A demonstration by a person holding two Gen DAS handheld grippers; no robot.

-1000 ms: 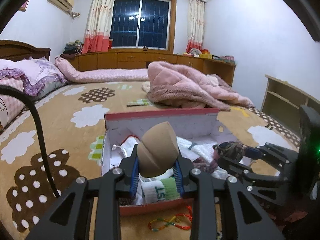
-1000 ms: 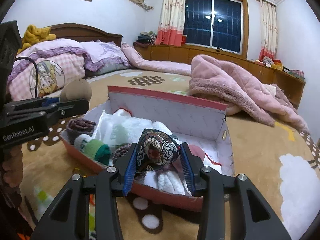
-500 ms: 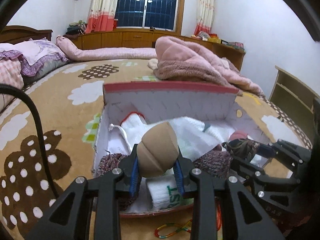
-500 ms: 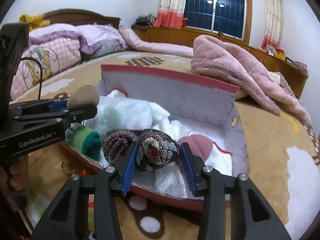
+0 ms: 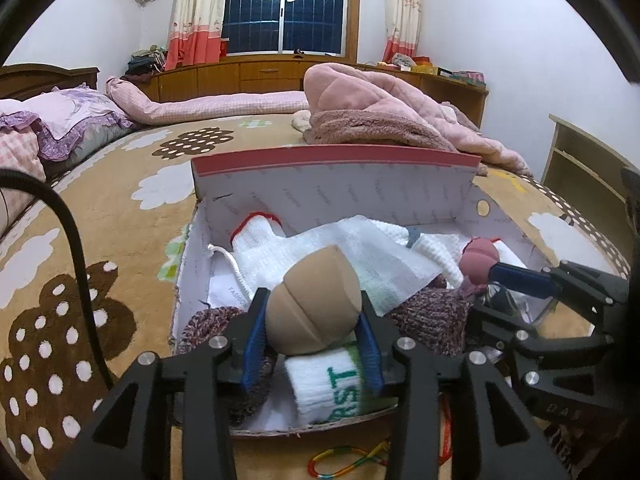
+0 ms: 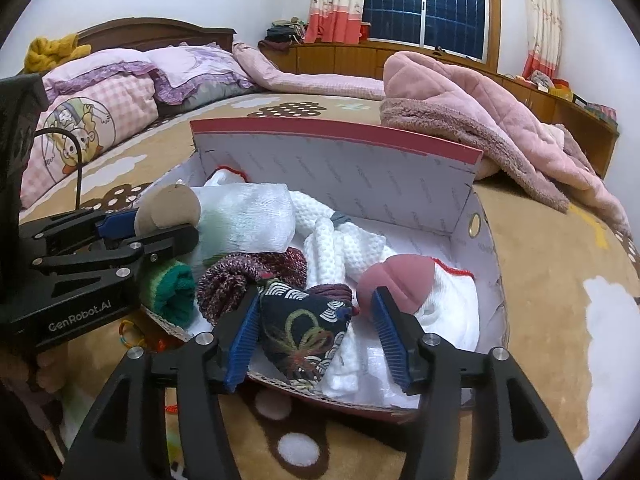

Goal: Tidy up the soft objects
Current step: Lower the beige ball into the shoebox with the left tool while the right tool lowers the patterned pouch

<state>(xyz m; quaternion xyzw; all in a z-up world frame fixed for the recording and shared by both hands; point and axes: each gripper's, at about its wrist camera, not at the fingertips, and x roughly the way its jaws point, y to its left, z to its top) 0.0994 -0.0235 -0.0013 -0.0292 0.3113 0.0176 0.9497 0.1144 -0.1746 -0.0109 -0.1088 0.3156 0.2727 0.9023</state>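
Observation:
A red-rimmed cardboard box (image 5: 336, 160) (image 6: 336, 136) lies on the bed, holding white knit pieces, a maroon knit roll (image 6: 248, 276), a white-and-green sock roll (image 5: 332, 384) and a pink foam ball (image 6: 400, 276). Over its near left corner, my left gripper (image 5: 312, 300) has its jaws opening, and a tan foam ball (image 5: 312, 312) still touches both pads. At the near edge, my right gripper (image 6: 316, 300) is opening too. A dark patterned pouch (image 6: 304, 336) lies between its fingers on the box's contents, with a gap to the right pad.
A pink fluffy blanket (image 5: 380, 120) is heaped behind the box. Pillows (image 6: 100, 104) lie at the bed's head on the left. A coloured cord loop (image 5: 348, 460) sits on the brown bedspread in front of the box. A wooden shelf (image 5: 580, 168) stands at the right.
Both grippers came down closer over the box and their jaws widened. The patterned pouch slid out of the right pads onto the box's contents. The tan ball stays between the left pads.

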